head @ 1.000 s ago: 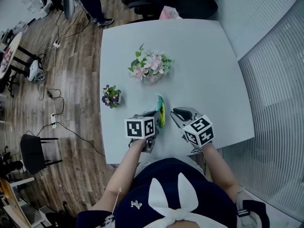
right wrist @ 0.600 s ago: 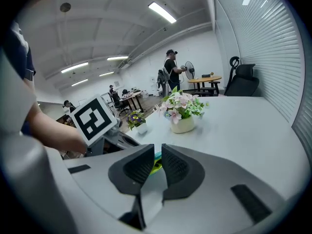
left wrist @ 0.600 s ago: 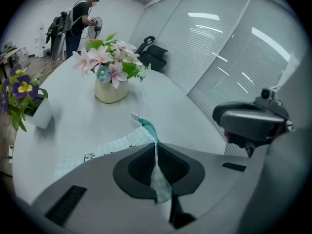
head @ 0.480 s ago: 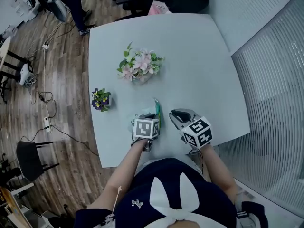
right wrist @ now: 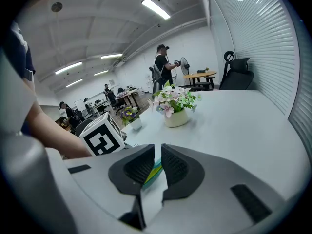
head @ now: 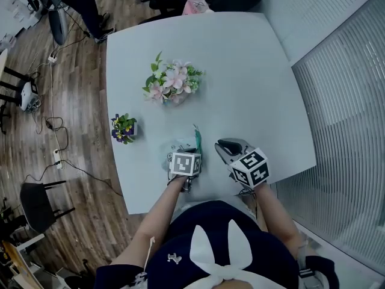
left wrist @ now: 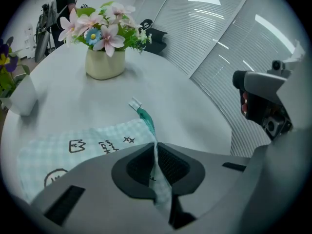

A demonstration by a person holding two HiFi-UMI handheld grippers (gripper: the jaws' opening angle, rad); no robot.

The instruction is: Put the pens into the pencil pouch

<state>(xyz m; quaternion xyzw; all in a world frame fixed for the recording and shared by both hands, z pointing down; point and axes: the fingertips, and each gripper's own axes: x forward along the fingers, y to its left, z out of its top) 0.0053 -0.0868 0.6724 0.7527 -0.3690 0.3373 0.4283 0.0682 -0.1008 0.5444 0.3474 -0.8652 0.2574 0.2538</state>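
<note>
Now our left tool (left wrist: 155, 152) is clamped on the edge of the checked pencil pouch (left wrist: 83, 144). The pouch lies on the desk (head: 252, 83) in front of the flower vase (left wrist: 105, 63). Just beside it, our right tool (right wrist: 157, 161) is closed on the coloured pens (right wrist: 151, 173).
</note>
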